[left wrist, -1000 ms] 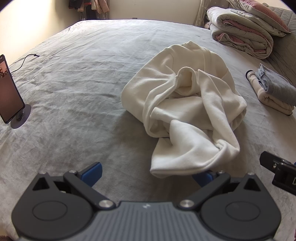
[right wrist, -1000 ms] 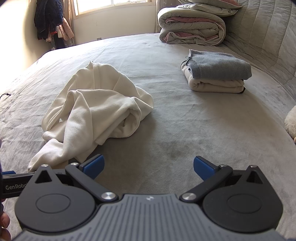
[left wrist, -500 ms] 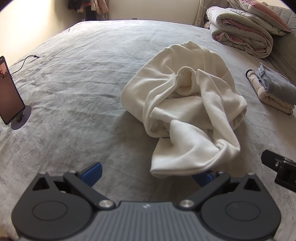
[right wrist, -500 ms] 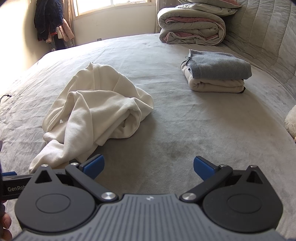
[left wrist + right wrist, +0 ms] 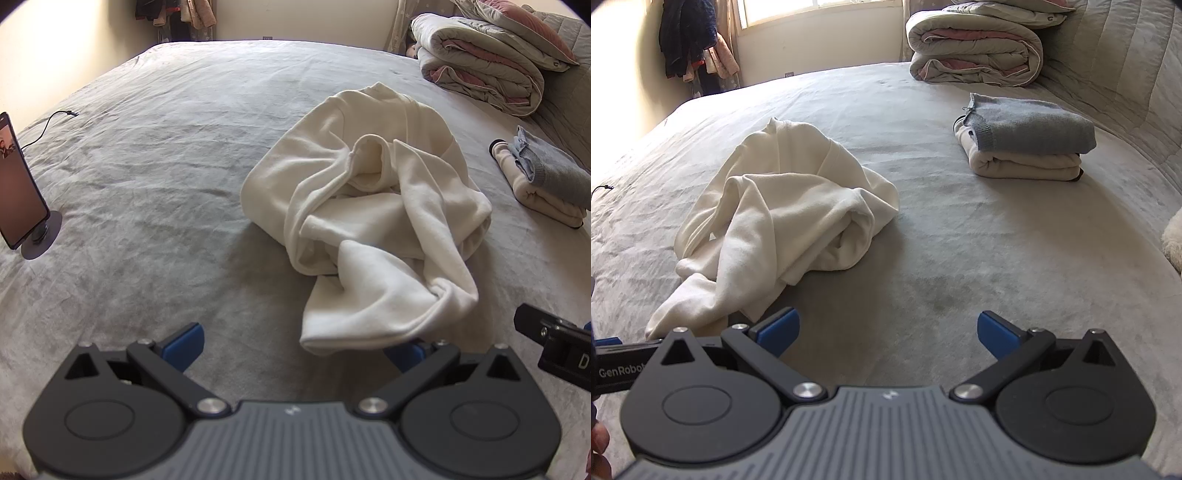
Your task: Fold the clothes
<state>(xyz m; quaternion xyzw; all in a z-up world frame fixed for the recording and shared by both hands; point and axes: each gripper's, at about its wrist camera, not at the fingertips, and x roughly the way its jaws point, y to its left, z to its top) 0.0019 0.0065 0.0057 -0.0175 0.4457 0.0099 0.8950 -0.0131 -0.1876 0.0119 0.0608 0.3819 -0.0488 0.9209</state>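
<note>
- The word "GenRobo" is showing in white letters on the black side of the left gripper (image 5: pixel 617 363), at the left edge of the right wrist view. The word is getting cut off there by the right gripper's black body, so its end is hiding.
- One white letter "D" is showing on the black side of the right gripper (image 5: pixel 565 360), at the right edge of the left wrist view. The rest is running out of the picture.
- The phone (image 5: pixel 16 184) screen is glowing, but nothing on it is big enough to read.
</note>
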